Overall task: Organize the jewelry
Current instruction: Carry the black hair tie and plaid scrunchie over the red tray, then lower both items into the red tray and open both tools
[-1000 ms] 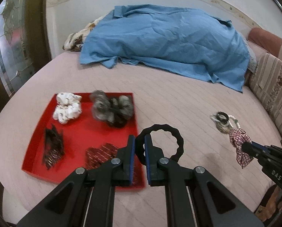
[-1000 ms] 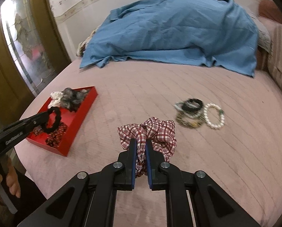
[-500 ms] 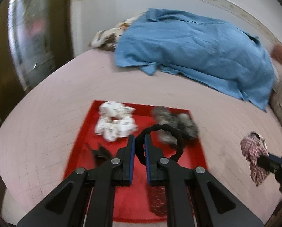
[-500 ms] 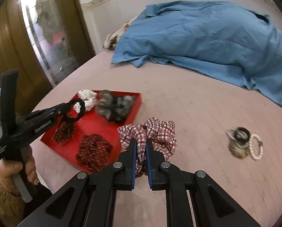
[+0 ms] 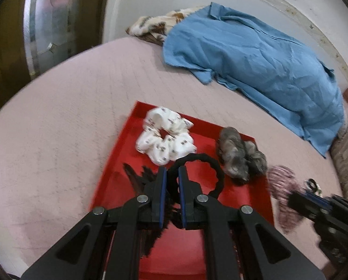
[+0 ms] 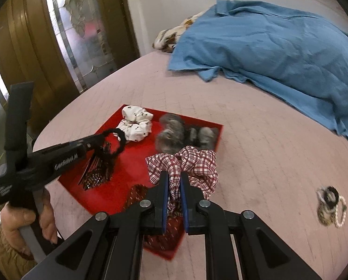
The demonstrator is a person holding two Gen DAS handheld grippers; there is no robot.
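The left gripper (image 5: 172, 182) is pinching a black ring (image 5: 198, 175) over the red tray (image 5: 122, 154), while the right gripper (image 6: 173, 187) is clamping a plaid scrunchie (image 6: 192, 163) at the tray's edge. Both look mid-delivery; next, each needs lowering onto bare tray floor and letting go. The bracelets (image 6: 331, 206) are lying well apart on the bed.

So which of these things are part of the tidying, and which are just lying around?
Part of the job:
- red tray
- black hair tie in left gripper
- checked scrunchie in right gripper
- bracelet pile

Lying about:
- blue cloth
- patterned blanket
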